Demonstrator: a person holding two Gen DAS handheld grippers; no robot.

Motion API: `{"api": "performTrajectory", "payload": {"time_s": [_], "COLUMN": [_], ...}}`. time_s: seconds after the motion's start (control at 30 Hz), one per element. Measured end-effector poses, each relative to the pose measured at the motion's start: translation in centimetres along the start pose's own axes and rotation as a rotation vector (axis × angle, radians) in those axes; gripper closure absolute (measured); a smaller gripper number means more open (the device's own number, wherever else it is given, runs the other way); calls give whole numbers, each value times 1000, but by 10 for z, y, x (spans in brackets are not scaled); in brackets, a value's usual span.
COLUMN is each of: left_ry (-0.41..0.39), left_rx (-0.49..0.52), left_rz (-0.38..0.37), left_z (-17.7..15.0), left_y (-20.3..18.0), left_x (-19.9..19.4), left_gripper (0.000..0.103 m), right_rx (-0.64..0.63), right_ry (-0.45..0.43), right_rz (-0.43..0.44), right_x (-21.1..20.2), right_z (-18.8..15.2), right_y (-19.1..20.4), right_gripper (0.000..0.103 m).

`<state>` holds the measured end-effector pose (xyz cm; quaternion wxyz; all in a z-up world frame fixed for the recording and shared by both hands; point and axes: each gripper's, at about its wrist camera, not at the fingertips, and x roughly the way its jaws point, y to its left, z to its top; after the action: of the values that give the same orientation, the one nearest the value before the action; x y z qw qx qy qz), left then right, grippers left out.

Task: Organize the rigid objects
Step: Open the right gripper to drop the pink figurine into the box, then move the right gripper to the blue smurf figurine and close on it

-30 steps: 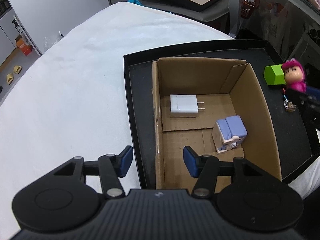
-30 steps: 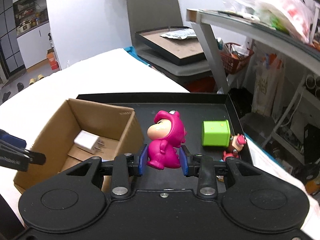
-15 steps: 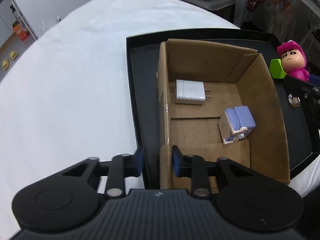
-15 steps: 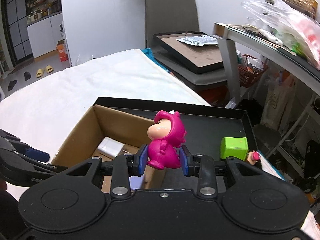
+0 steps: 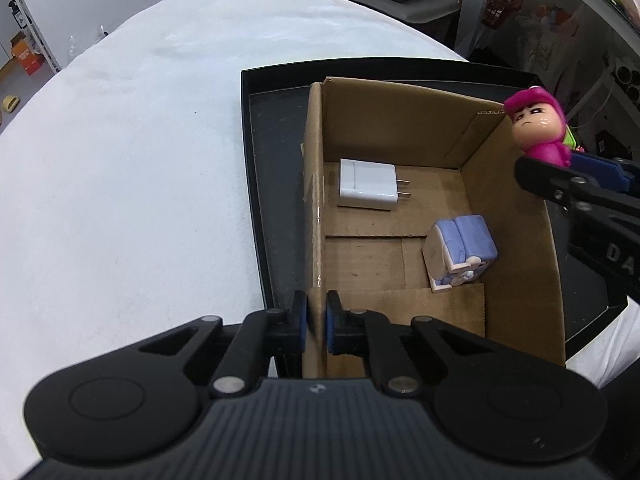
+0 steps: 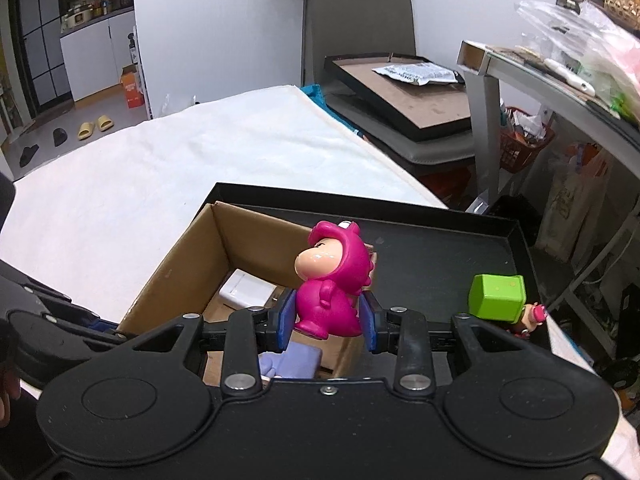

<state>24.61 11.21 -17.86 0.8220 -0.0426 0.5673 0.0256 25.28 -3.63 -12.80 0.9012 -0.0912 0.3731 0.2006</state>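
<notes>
An open cardboard box stands in a black tray. Inside it lie a white charger and a small lilac figure. My left gripper is shut on the box's near left wall. My right gripper is shut on a pink dinosaur-suit figure, held above the box's right wall. A green cube and a small doll lie on the tray to the right.
The tray sits on a white cloth-covered table. Behind it stands a grey chair bearing another black tray. A cluttered shelf runs along the right.
My left gripper's jaws came together onto the box's left wall. My right gripper carried the pink figure left, from over the tray to above the box's right wall.
</notes>
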Motion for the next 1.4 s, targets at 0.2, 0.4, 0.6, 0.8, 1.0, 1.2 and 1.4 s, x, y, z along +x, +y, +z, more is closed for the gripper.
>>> {"api": "performTrajectory", "payload": {"time_s": [0.2, 0.4, 0.6, 0.8, 1.0, 1.2, 1.4], "left_ry": [-4, -8, 10, 16, 11, 18, 25], "left_rx": [2, 4, -46, -135, -154, -122, -55], "left_rz": [-6, -4, 25, 35, 81, 108, 100], "left_z": [-1, -1, 1, 3, 3, 4, 4], "left_y": [1, 0, 3, 11, 8, 0, -11], "left_x": [-1, -3, -1, -3, -8, -11, -13], "left_gripper": [94, 94, 95, 95, 95, 95, 94], "right_rx": [-15, 8, 34, 80, 103, 148, 180], "right_ry": [7, 13, 9, 22, 33, 49, 59], "right_rz": [-19, -32, -45, -60, -79, -101, -113], "right_x": [6, 3, -4, -6, -3, 1, 8], "right_z": [1, -6, -19, -32, -42, -53, -63], "right_y": [5, -2, -19, -41, -62, -88, -114], "right_gripper": [65, 62, 60, 60, 60, 60, 60]}}
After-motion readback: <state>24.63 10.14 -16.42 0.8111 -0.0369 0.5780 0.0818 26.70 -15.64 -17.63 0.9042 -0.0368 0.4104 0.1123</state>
